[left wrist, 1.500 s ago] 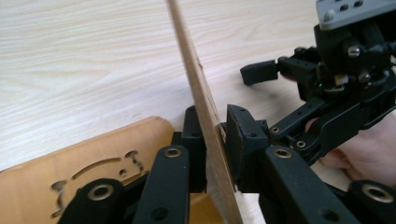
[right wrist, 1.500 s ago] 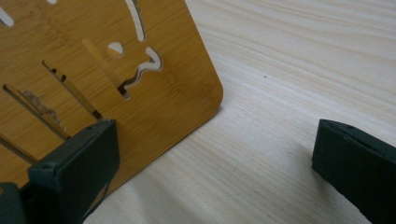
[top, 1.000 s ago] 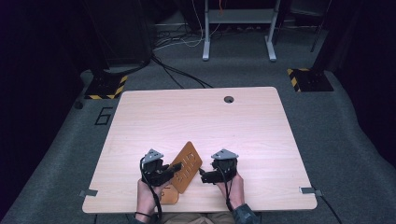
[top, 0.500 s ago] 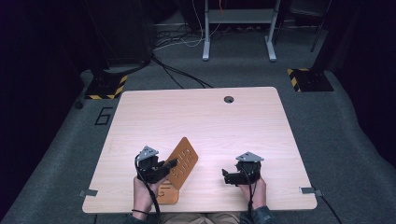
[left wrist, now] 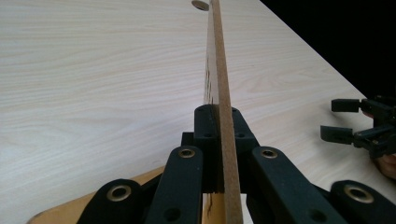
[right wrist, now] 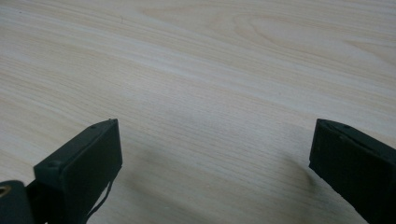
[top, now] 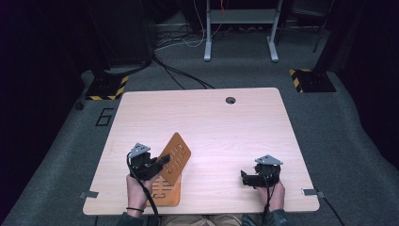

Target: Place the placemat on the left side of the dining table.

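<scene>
A fixed overhead camera looked forward and down on the table [top: 207, 117]. Two gripper-mounted cameras skimmed its wood [right wrist: 210, 70] closely.

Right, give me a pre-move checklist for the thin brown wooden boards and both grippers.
1. Left gripper clamped on the tilted thin brown wooden board: ok, jaws pinch its edge.
2. Right gripper free: ok, jaws wide apart over the pale wooden table, nothing between them.
3. Second flat brown board lying at the near edge: ok.
4. Whether the tilted board's lower edge touches the flat board: cannot tell.
5. Space between the two grippers: ok, bare tabletop.
</scene>
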